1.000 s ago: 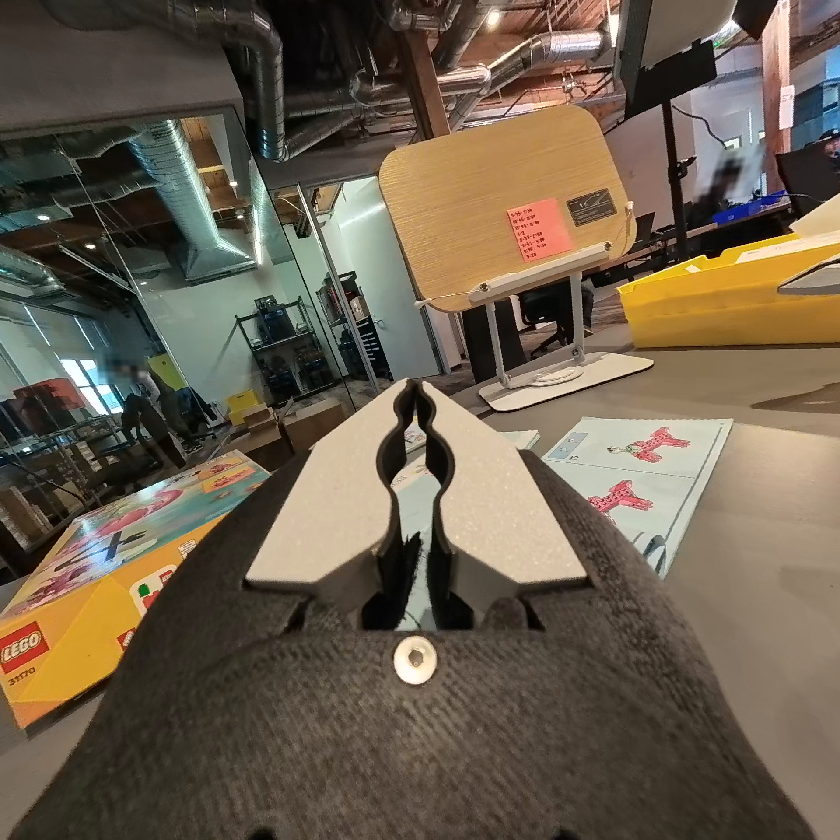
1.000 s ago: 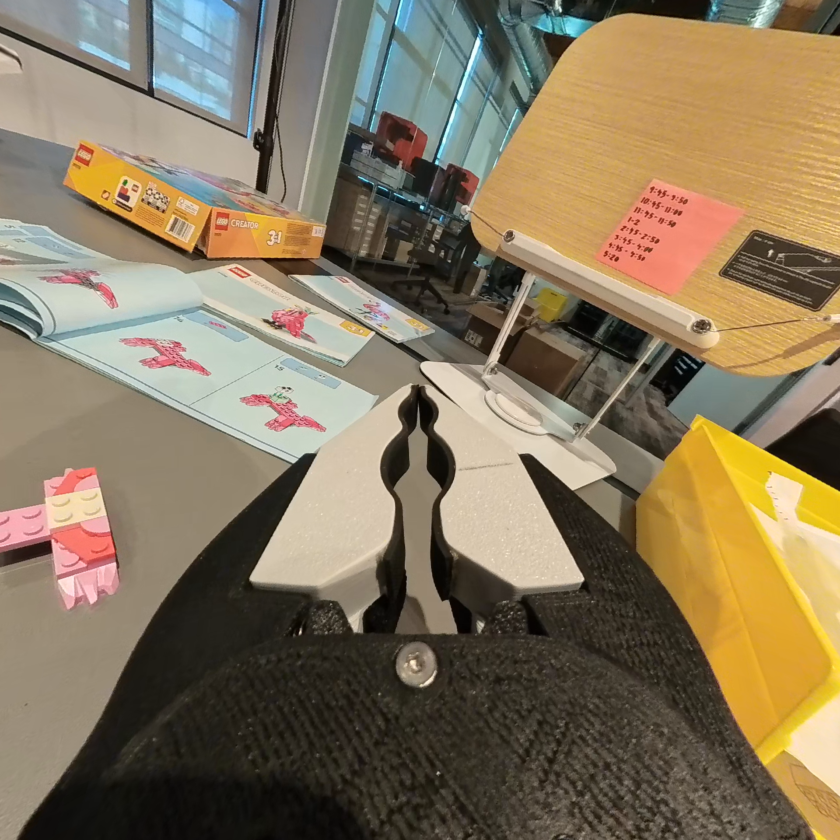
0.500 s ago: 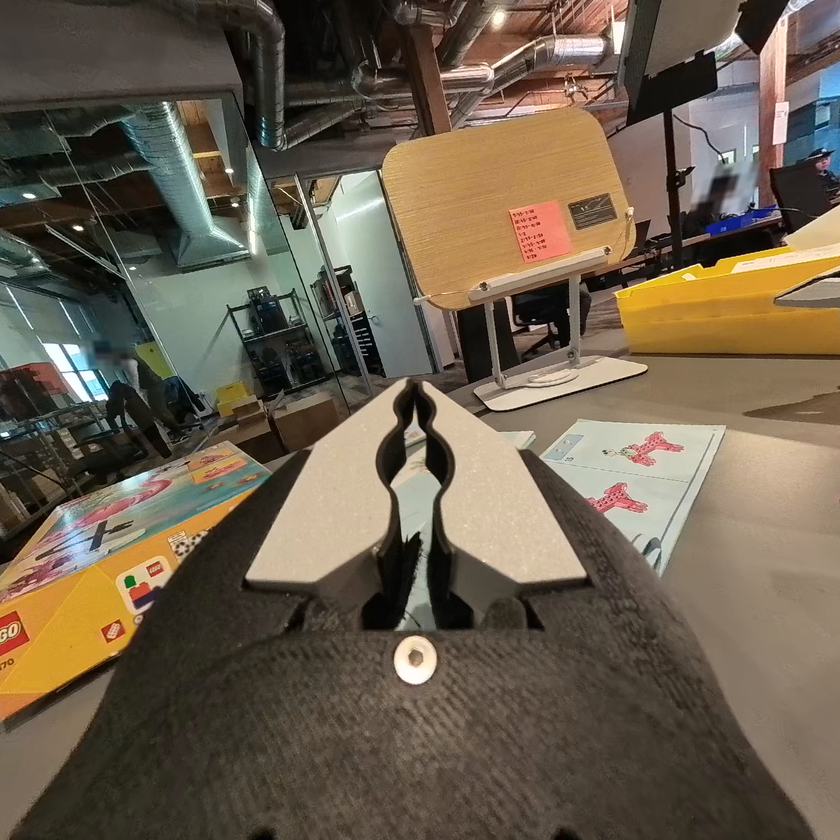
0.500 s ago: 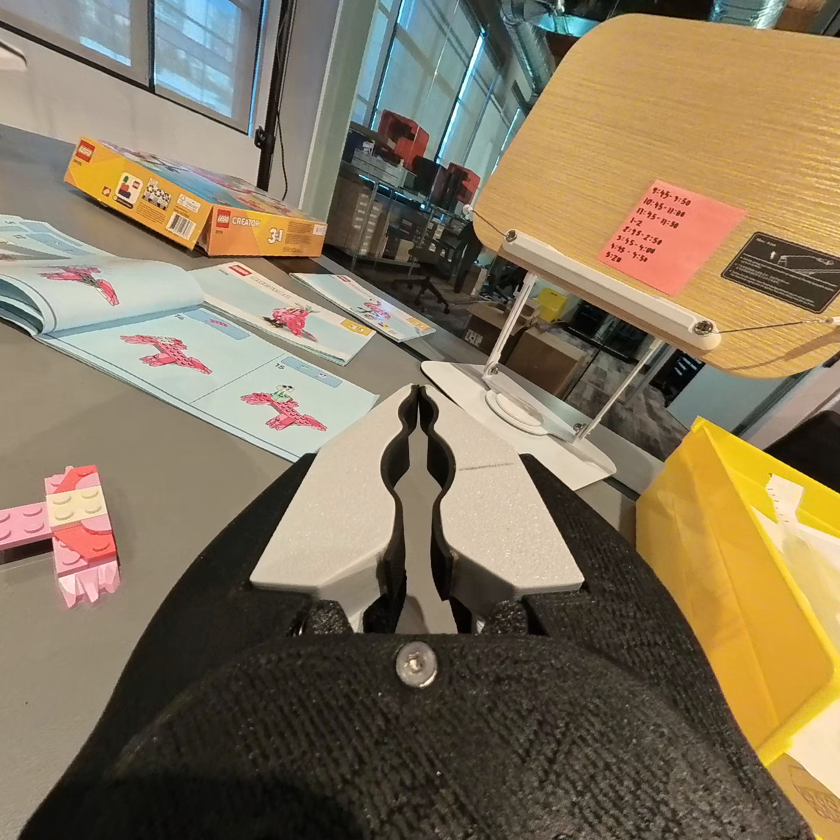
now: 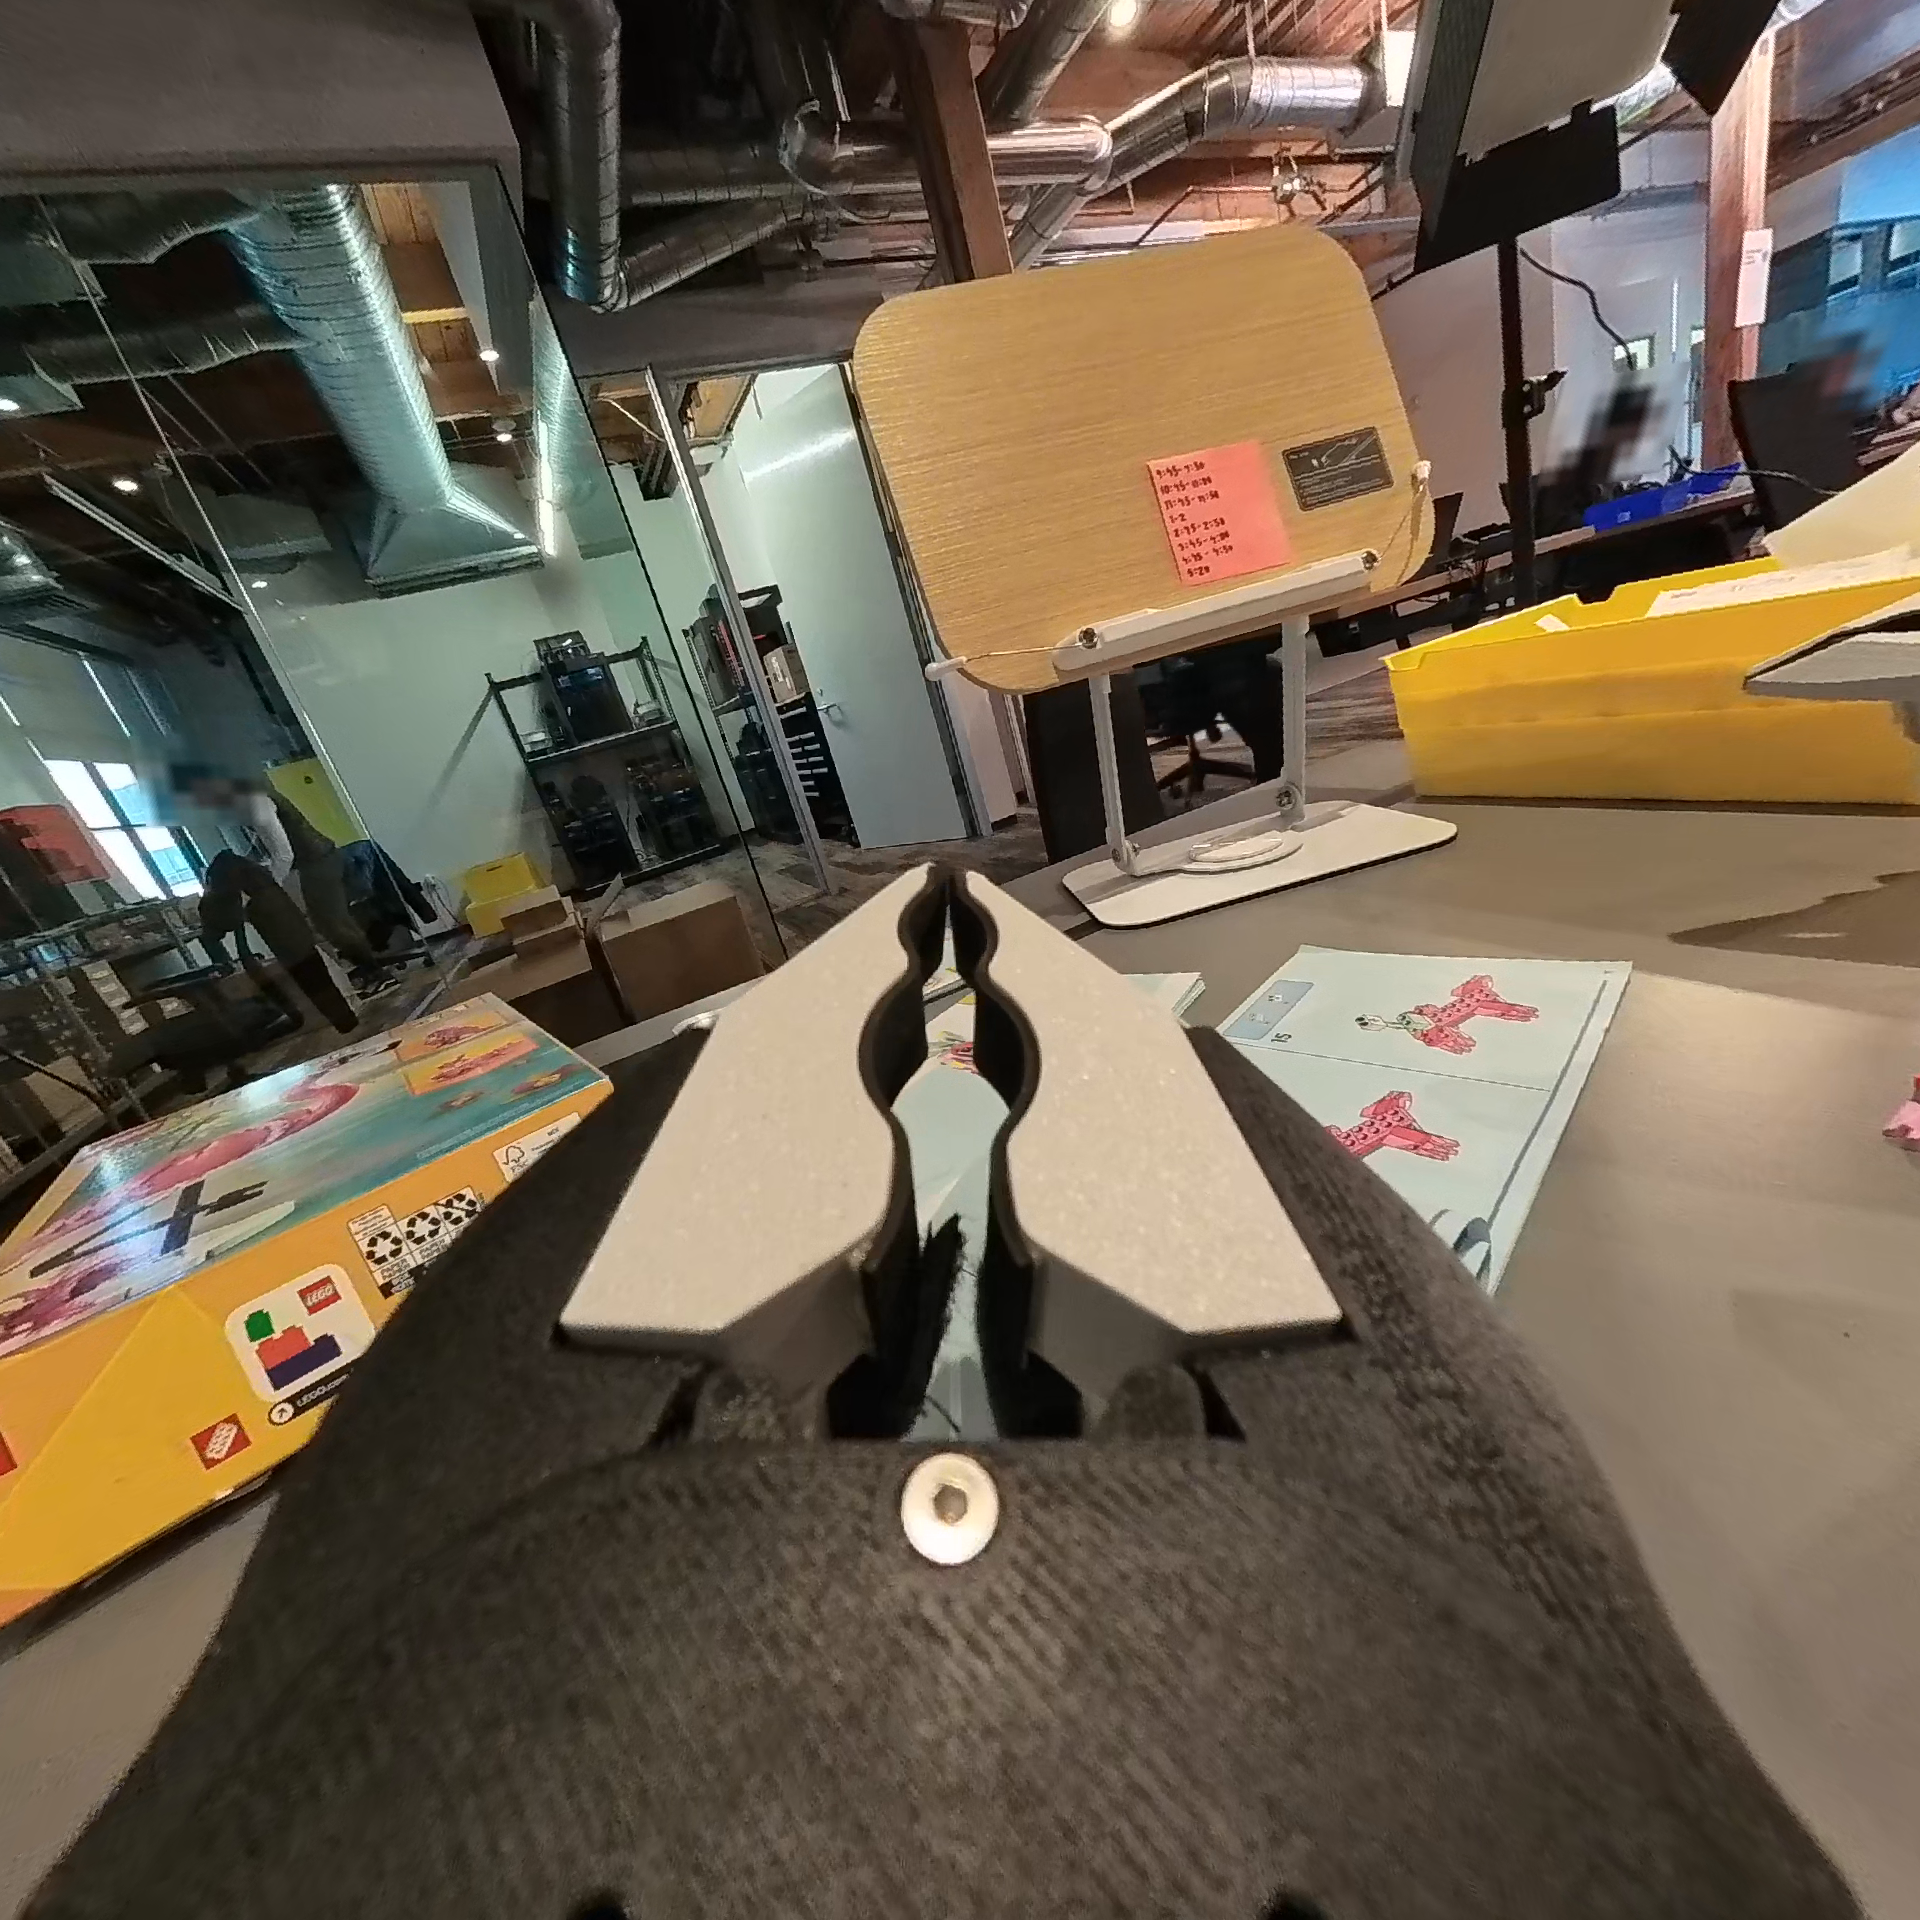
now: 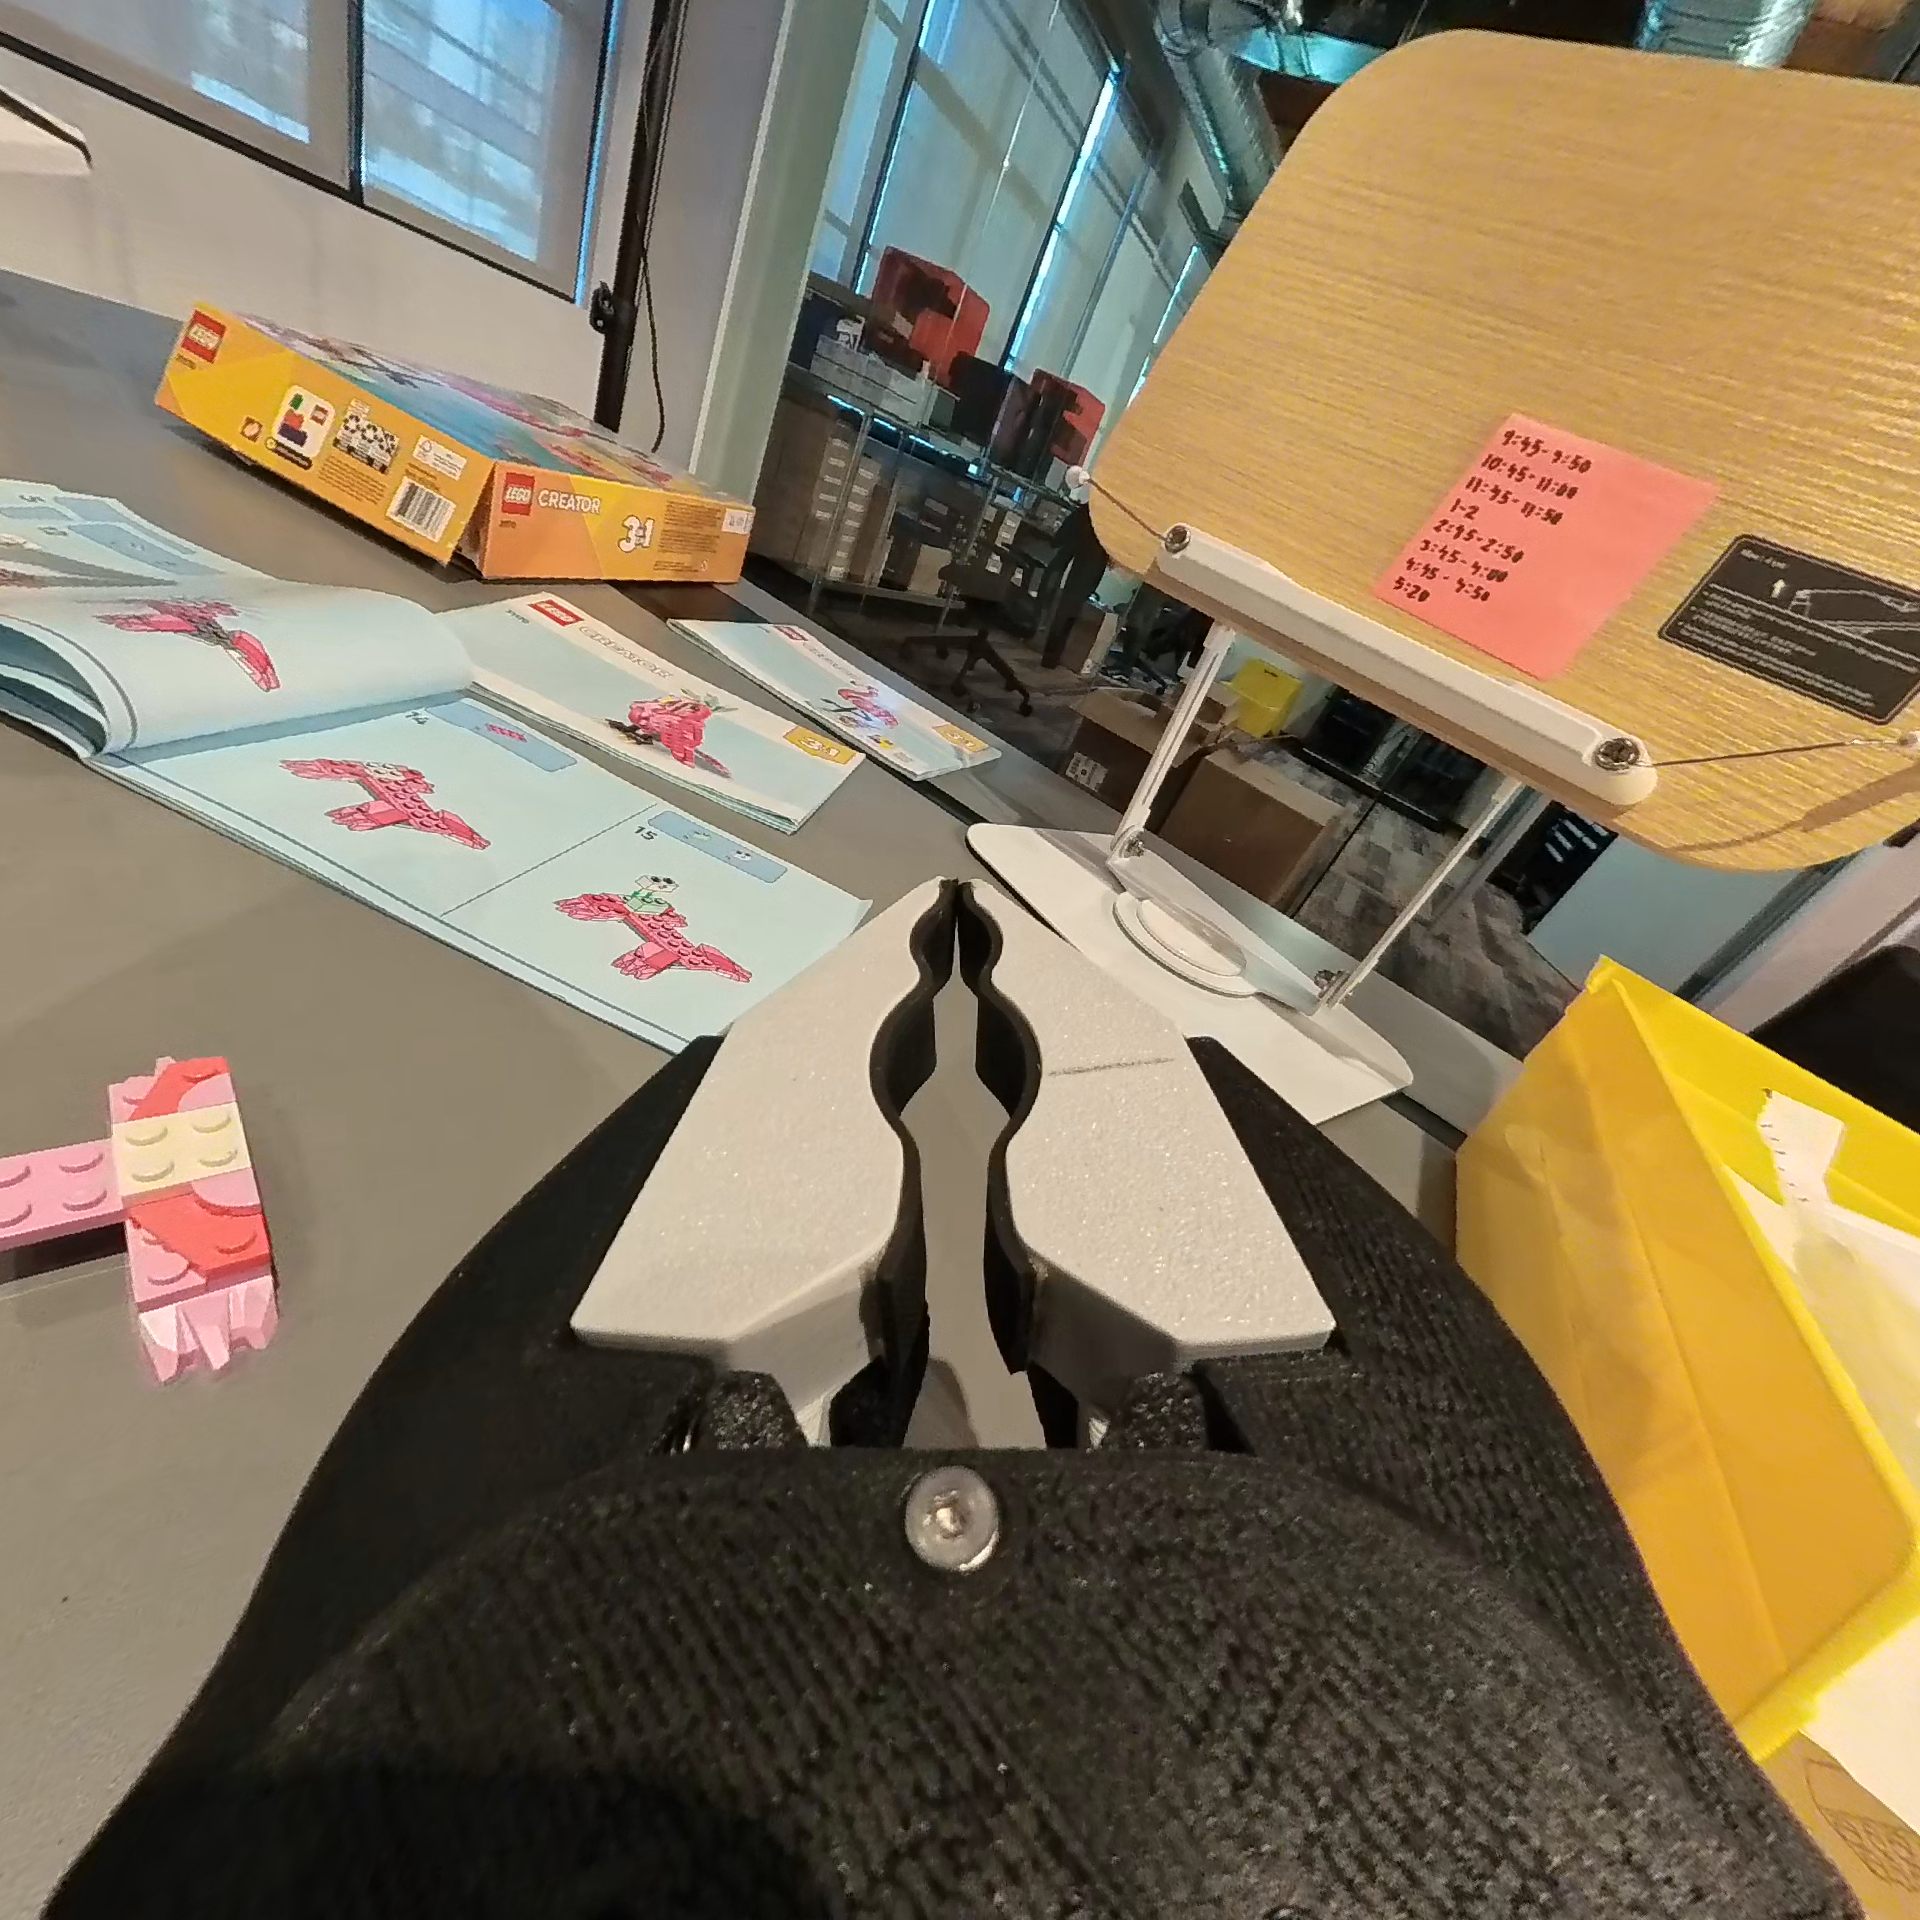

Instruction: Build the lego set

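A small pink, red and cream brick assembly (image 6: 171, 1195) lies on the grey table at the left of the right wrist view; a pink corner of it (image 5: 1907, 1127) shows at the right edge of the left wrist view. My right gripper (image 6: 954, 899) is shut and empty, to the right of the assembly. My left gripper (image 5: 951, 883) is shut and empty, above the open instruction booklet (image 5: 1455, 1049), which also shows in the right wrist view (image 6: 436, 821). The other gripper's grey finger (image 5: 1839, 665) shows at the far right of the left wrist view.
A yellow set box (image 5: 208, 1226) lies at the left; it also shows in the right wrist view (image 6: 447, 468). Two closed booklets (image 6: 686, 717) lie past the open one. A wooden book stand (image 6: 1558, 416) on a white base stands ahead. A yellow bin (image 6: 1704, 1299) holding bags is at the right. Some 30 cm of space lies between my two pairs of fingers.
My left gripper has swung a little to the right, so the box slid left and the book stand shifted in view. My right gripper has hardly moved. Both stay shut.
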